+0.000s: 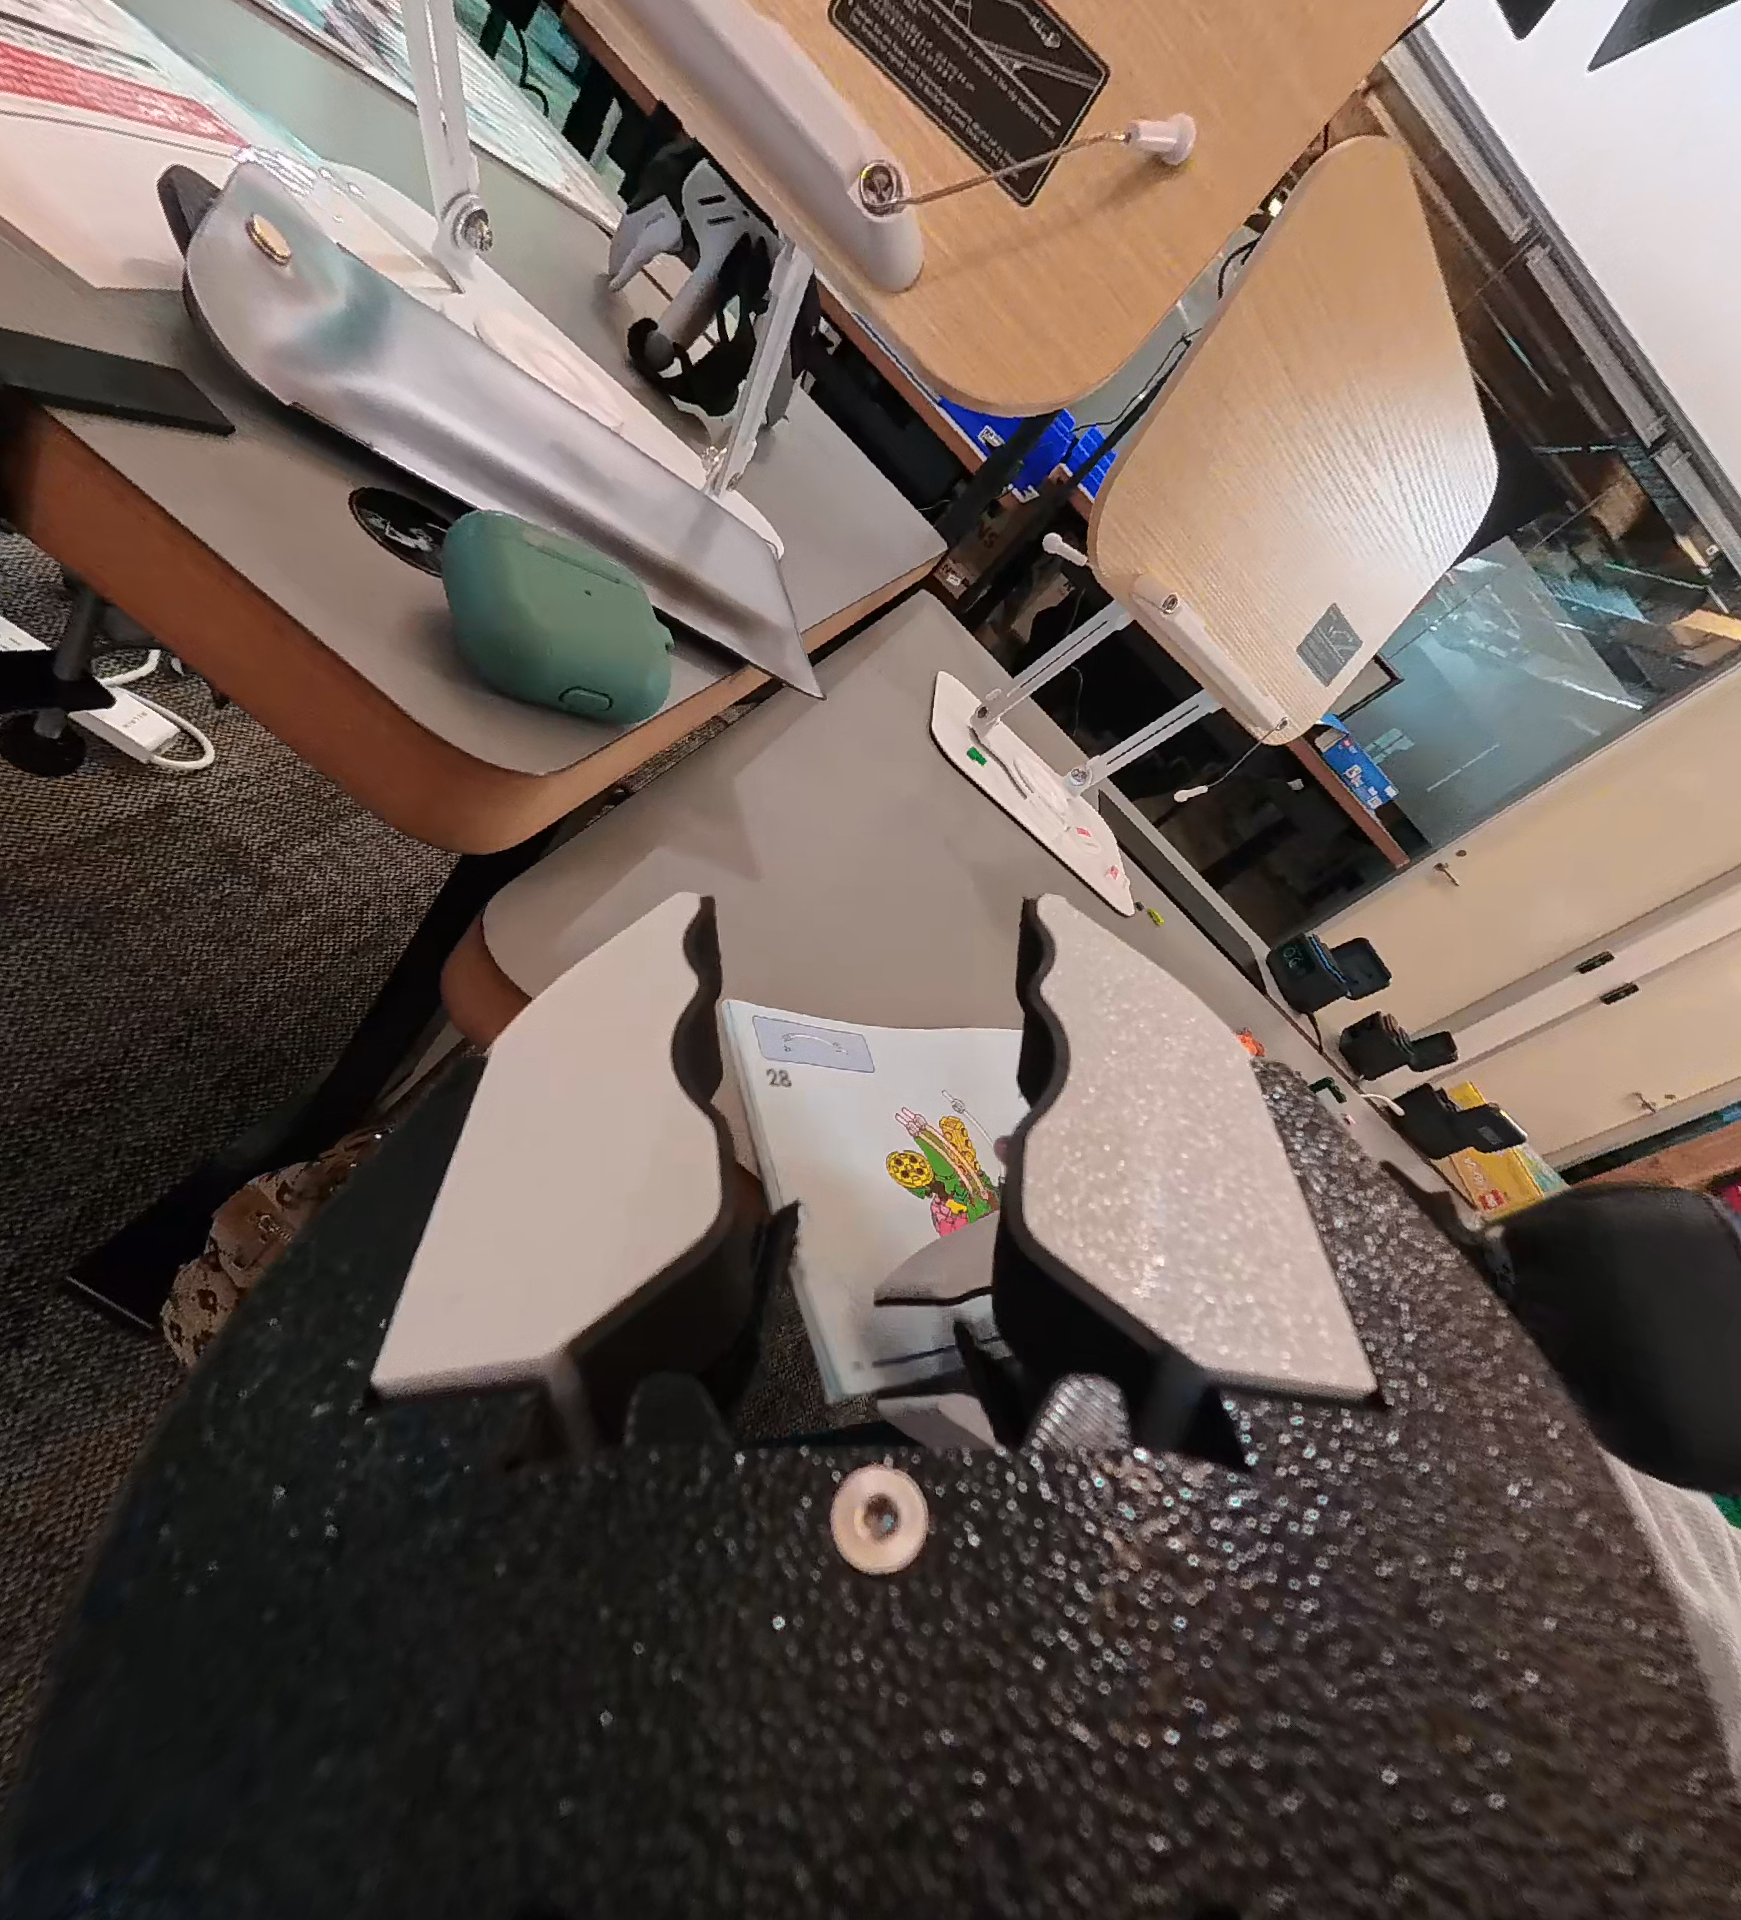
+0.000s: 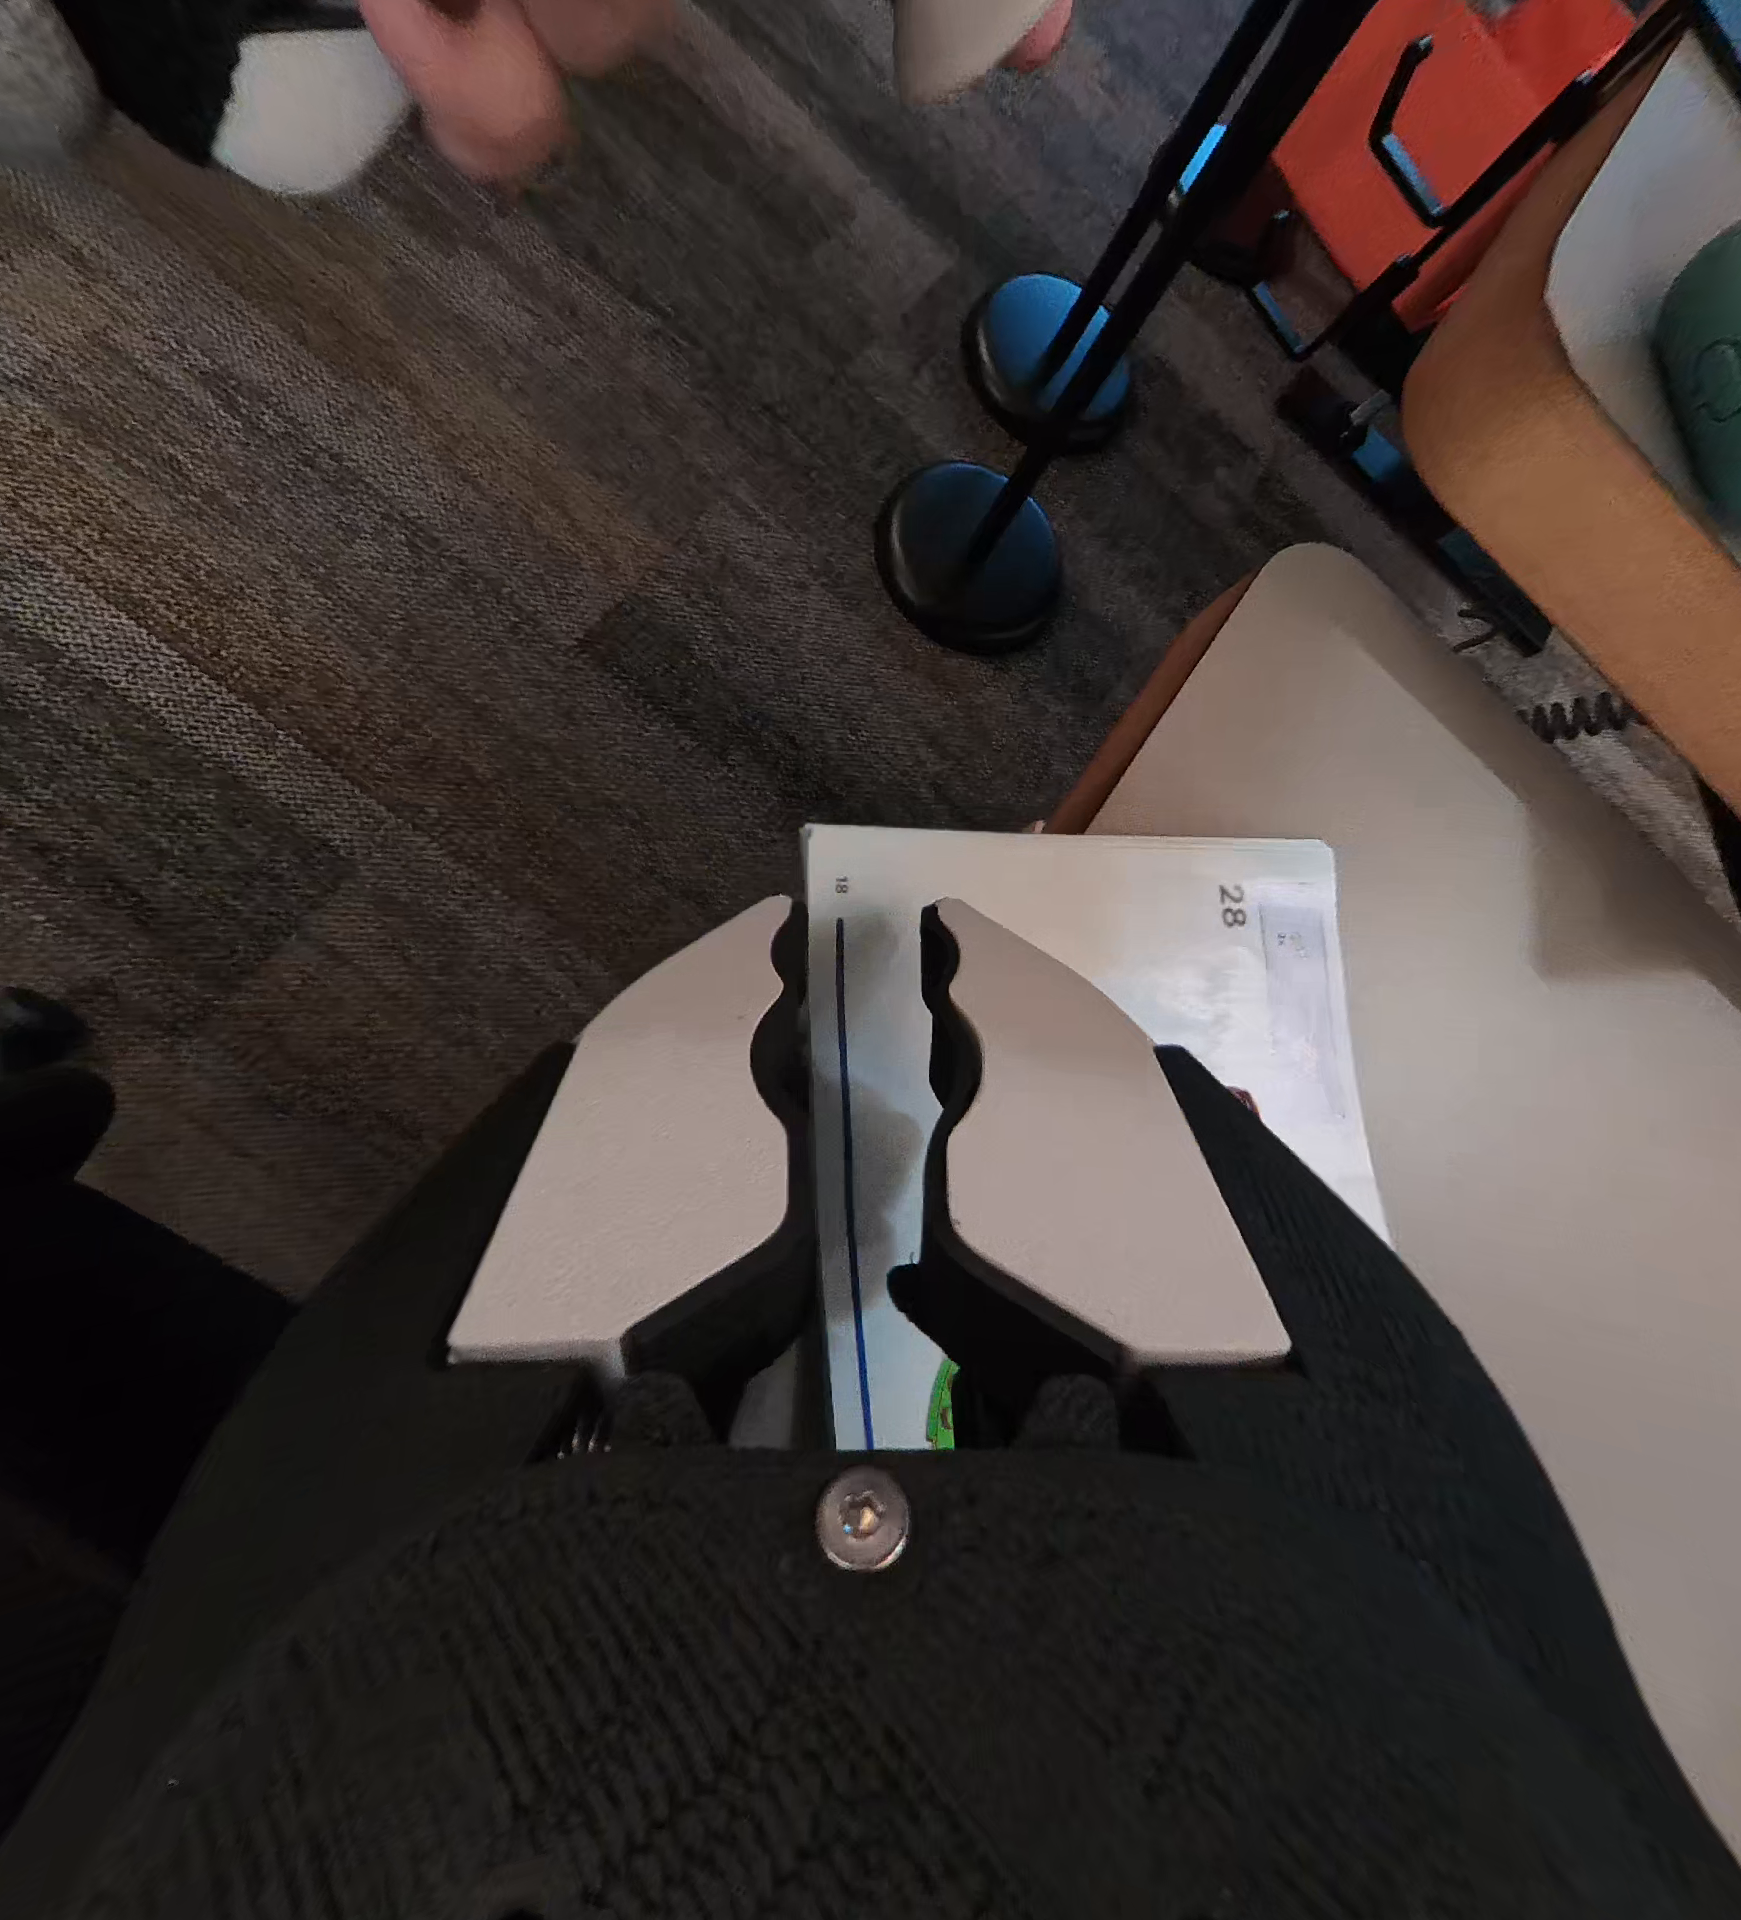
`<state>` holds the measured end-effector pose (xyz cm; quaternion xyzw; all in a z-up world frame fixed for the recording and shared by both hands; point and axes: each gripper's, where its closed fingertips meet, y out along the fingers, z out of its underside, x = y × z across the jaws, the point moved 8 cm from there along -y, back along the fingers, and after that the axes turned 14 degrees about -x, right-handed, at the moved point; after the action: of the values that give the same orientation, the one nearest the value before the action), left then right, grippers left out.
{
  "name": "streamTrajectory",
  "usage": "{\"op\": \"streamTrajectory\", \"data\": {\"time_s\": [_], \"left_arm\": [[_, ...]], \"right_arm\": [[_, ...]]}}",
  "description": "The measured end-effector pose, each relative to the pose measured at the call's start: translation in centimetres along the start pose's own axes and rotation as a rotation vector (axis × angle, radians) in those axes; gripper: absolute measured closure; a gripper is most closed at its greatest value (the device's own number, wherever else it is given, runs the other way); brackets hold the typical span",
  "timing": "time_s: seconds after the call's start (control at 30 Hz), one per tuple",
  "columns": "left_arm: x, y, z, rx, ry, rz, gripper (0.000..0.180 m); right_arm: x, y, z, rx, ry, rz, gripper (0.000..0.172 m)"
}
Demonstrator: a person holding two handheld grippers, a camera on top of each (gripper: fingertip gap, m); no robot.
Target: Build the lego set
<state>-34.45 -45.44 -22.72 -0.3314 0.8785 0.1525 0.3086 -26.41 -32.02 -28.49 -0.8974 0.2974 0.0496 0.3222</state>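
An open instruction booklet (image 1: 876,1101) lies on the grey table (image 1: 845,810) with its near edge past the table's side. My left gripper (image 1: 868,935) is wide open and empty above it, touching nothing. My right gripper (image 2: 861,909) has its fingers narrowly apart over the booklet's (image 2: 1084,914) edge strip. Its left finger (image 2: 679,1122) runs along the booklet's edge. Its right finger (image 2: 1063,1122) lies over the page. Whether the pads press on the booklet does not show. The right gripper also shows in the left wrist view (image 1: 933,1340), at the booklet's near edge.
A green rounded case (image 1: 554,623) and a silver pouch (image 1: 450,374) lie on the neighbouring table. A white lamp base (image 1: 1032,790) and small black cameras (image 1: 1333,971) sit on my table's far side. Black stand feet (image 2: 970,561) rest on the carpet. A person's hand (image 2: 492,83) is beyond them. Spacing between my two grippers at the tips: around 15 cm.
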Motion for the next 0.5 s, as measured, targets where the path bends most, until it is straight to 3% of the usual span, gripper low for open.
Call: {"op": "streamTrajectory", "data": {"time_s": [0.3,0.5], "left_arm": [[-0.21,0.13,0.03,0.002,-0.001,0.014,0.128],[-0.28,0.26,0.09,0.007,0.001,0.018,0.129]], "right_arm": [[0.0,0.41,0.28,0.012,-0.018,0.01,0.148],[-0.47,-0.02,0.07,-0.02,-0.018,0.07,0.161]]}}
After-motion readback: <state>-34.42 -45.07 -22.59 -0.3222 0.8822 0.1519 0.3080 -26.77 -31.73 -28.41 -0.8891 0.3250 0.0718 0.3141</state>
